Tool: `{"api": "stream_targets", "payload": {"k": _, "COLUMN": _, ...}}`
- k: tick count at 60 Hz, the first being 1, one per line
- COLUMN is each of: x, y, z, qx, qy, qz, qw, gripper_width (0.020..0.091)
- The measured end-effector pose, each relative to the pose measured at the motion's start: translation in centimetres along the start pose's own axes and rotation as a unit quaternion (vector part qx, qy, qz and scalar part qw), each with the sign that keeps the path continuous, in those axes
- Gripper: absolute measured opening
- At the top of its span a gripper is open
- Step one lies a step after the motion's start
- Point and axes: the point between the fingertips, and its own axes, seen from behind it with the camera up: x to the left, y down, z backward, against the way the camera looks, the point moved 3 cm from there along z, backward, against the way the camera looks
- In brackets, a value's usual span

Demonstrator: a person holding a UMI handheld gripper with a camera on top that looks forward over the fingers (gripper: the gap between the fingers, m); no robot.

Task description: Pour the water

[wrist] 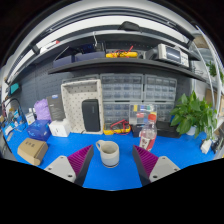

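I want to pour water, so I look at what can go wrong first. The cup point(108, 153) stands on the blue counter point(60, 150), just ahead of my claw point(109, 166) and about in the middle between my 2 fingers. It is small and looks light. If I push in crooked, 1 finger can bump it and knock it over or slide it away. If I squeeze too low or too soft, I think it may slip when I lift and tip it.

A bottle point(147, 133) with a red label stands a bit farther back, to the right of the cup. A clear jar point(147, 113) stands just behind the bottle. If I swing wide, I may hit them. I cannot tell if the cup has water in it, so I cannot tell which thing gets poured into which. If I tip too fast, water may splash on the counter.

A plant point(190, 112) is far off to the right, and a box point(32, 150) is off to the left. Both are well apart from the cup.

My claw is spread wide. Its 2 pink pads point(81, 160) face each other with a big gap. It holds nothing and touches nothing.
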Motion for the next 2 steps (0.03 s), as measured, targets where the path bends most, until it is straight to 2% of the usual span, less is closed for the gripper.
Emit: {"api": "stream_targets", "payload": {"k": 2, "x": 0.29, "y": 0.02, "z": 0.03, "qx": 0.002, "qy": -0.002, "qz": 0.000, "qw": 1.000, "gripper_width": 0.0796}}
